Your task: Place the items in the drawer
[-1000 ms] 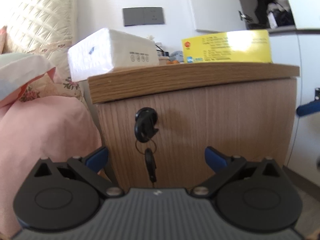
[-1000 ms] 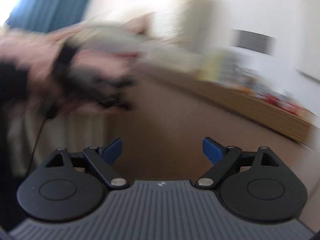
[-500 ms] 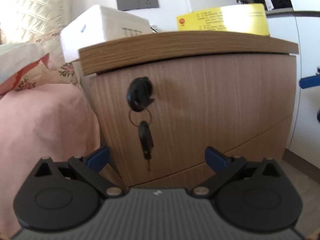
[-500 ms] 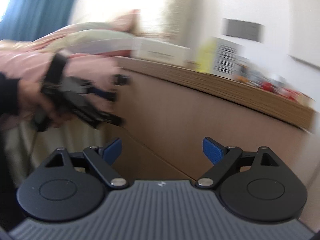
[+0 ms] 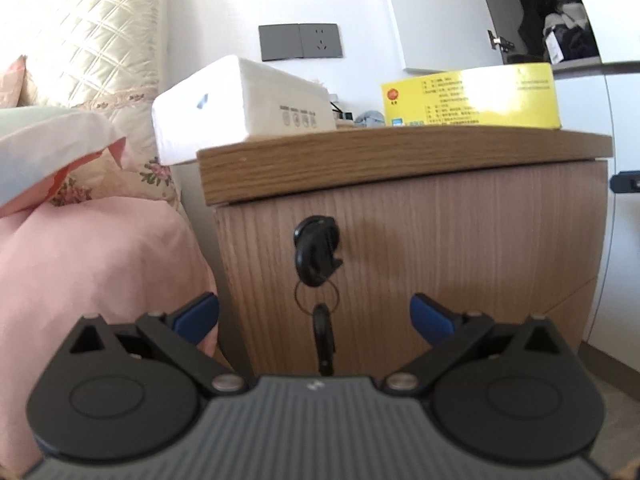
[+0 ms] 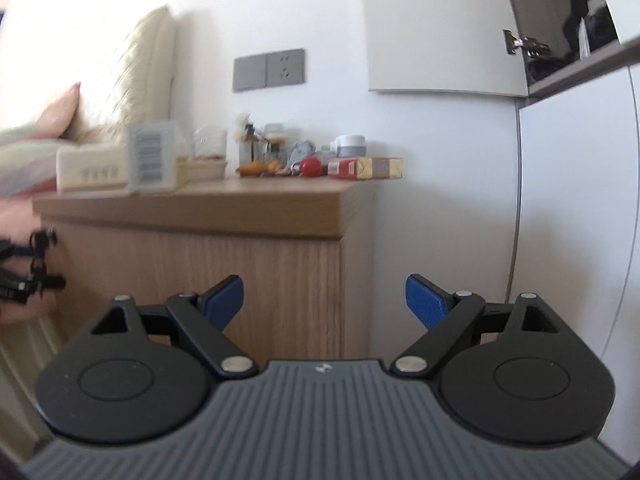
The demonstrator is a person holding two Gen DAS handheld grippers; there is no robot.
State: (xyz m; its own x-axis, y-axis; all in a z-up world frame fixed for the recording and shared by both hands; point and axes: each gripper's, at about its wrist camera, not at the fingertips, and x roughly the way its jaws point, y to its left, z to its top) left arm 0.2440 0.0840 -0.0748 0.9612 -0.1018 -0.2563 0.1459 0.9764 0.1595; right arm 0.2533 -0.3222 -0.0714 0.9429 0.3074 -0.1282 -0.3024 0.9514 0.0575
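Note:
A wooden nightstand's top drawer front (image 5: 440, 248) is shut, with a black key (image 5: 316, 256) in its lock and a second key hanging below on a ring. My left gripper (image 5: 314, 316) is open and empty, level with the hanging key, a short way from the drawer. On top lie a white tissue pack (image 5: 240, 108) and a yellow box (image 5: 472, 96). My right gripper (image 6: 324, 300) is open and empty, facing the nightstand's right corner (image 6: 340, 208). A red-and-gold pack (image 6: 364, 168) lies on top.
A bed with pink cover (image 5: 92, 264) and pillows is left of the nightstand. Small jars, bottles and a red object (image 6: 310, 166) crowd the back of the top. A white wardrobe panel (image 6: 568, 220) stands at the right. The left gripper (image 6: 24, 276) shows at the right view's left edge.
The left gripper dipped lower along the drawer front, then rose back to key level. The right gripper swung right, from facing the left hand to facing the nightstand's right corner.

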